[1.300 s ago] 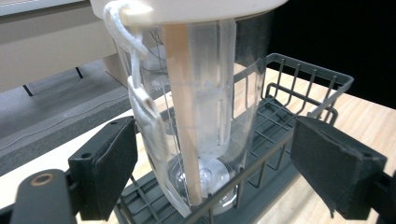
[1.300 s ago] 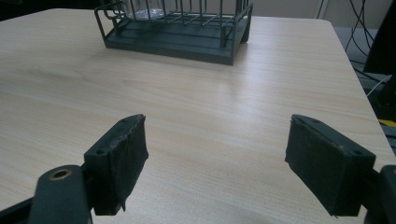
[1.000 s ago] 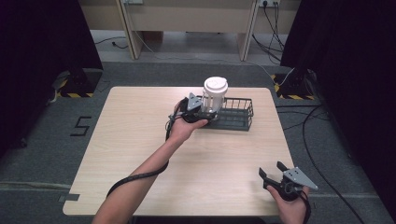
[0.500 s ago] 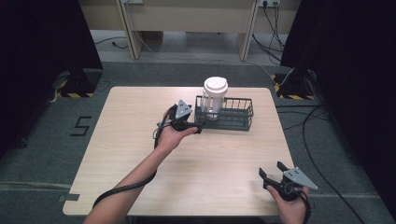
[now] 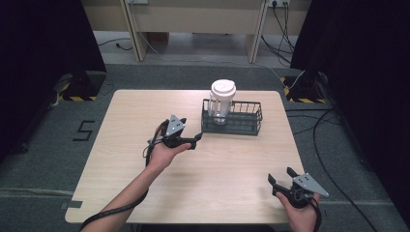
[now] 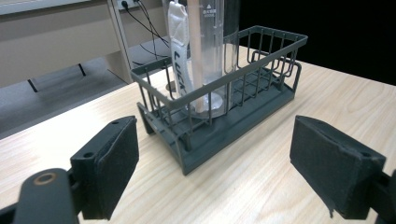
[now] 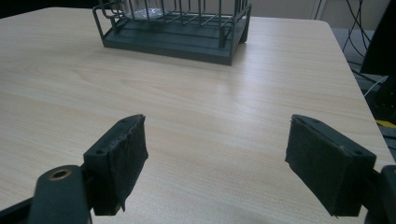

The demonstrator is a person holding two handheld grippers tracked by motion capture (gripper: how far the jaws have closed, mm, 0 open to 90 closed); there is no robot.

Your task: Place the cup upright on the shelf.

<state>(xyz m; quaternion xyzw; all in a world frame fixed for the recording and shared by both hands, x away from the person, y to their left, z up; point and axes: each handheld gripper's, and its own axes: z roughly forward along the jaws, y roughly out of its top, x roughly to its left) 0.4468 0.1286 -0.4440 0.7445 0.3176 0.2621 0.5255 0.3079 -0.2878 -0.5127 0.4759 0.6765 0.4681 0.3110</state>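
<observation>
- The left hand-held gripper (image 5: 191, 140) hovers over the middle of the bench (image 5: 145, 111), jaws spread wide apart and holding nothing
- The wire basket (image 5: 232, 117) sits just ahead of it and to its right, toward the far edge of the bench, its long axis running across the bench from left to right
- A clear lidded tumbler (image 5: 222, 100) stands upright in the basket's left end, the end nearest the left hand-held gripper; in the left gripper view a white sachet (image 6: 179, 51) and a straw lean inside it
- The right hand-held gripper (image 5: 281, 176) rests near the front right corner, jaws likewise apart and empty, well away from the basket
- Judging by position, the left hand is the nearer and better placed one for any move on the basket or tumbler
- Bare benchtop lies open on the left and in front; the basket's right end sits close to the right edge
</observation>
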